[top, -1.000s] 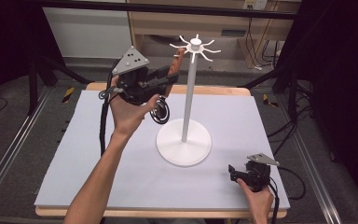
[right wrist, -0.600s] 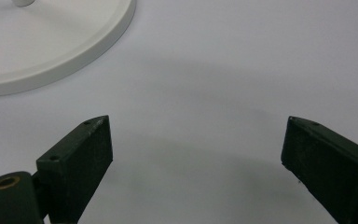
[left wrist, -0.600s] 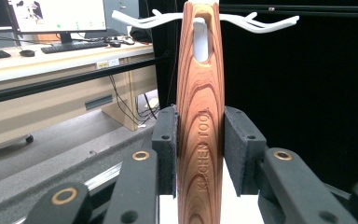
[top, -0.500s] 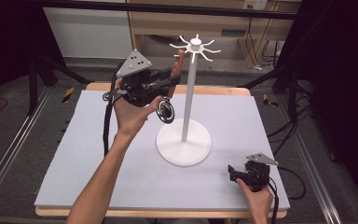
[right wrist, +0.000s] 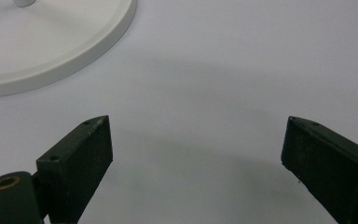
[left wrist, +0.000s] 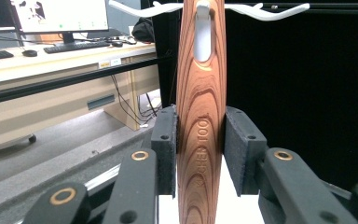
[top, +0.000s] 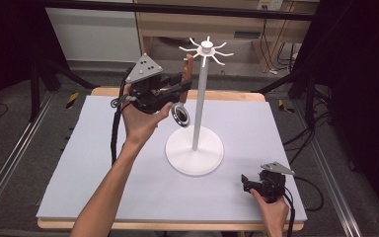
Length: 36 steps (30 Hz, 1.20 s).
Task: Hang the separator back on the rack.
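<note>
Pale grey matting covers the table (top: 103,163) you work at, with a light wood edge showing at the back behind the white stand (top: 195,148). Beyond the stand the room holds a wooden desk (left wrist: 51,60) with a monitor (left wrist: 60,14) and keyboard (left wrist: 77,45) on it, loose cables on the grey floor, and black curtain to either side. The stand is your landmark: a round flat base, a thin upright pole, and a ring of short curved hooks (top: 206,49) at its top.

The tool (left wrist: 200,116) is a wooden-handled utensil, reddish brown with bold dark grain and stamped lettering down the handle. Its handle has a long slot near the top, and one white hook of the stand passes through that slot. From the high view a round metal ring hangs at its lower end, just left of the pole and above the base; what kind of utensil it is you cannot tell.

Your left gripper (top: 175,90) is raised to the left of the pole, near the hooks, its two padded jaws closed against both sides of the handle. Your right gripper (top: 250,181) rests low on the matting to the right of the base, jaws spread wide with nothing between them
</note>
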{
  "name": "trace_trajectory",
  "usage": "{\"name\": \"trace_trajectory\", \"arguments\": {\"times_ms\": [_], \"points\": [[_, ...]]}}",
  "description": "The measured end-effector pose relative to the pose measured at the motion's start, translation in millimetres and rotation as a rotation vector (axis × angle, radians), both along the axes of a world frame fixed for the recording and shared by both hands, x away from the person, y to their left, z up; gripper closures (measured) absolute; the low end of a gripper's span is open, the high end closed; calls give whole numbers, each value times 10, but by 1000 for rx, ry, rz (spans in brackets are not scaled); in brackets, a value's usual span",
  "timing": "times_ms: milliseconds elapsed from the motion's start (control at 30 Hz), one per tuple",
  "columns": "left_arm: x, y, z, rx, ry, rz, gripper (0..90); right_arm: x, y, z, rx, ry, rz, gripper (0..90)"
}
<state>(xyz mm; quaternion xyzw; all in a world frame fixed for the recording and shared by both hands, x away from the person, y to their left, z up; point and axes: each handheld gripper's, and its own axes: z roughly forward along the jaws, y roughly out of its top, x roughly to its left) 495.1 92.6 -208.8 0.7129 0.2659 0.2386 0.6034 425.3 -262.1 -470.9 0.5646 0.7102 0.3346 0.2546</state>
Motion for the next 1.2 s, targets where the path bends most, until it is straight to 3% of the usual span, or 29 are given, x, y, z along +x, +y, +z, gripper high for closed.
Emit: {"name": "trace_trajectory", "arguments": {"times_ms": [167,300,833,1100,1133,1167,1200], "points": [[-21,25,-4,-2,-9,-1,656,-1,3,0,1,0,-2,92],[-45,49,-6,-6,-7,-12,590,2,1,-4,0,1,-2,92],[-302,322,-112,68,-8,30,424,-1,-12,-4,9,4,-10,92],[-424,501,-397,91,11,57,387,-3,-11,-10,3,2,-7,92],[-405,571,-477,109,-29,69,385,-6,-13,-12,0,3,-4,92],[-405,571,-477,109,-29,69,379,-6,-13,-12,0,3,-4,92],[-443,600,-576,96,25,75,376,-5,-13,-15,0,5,-5,92]]}}
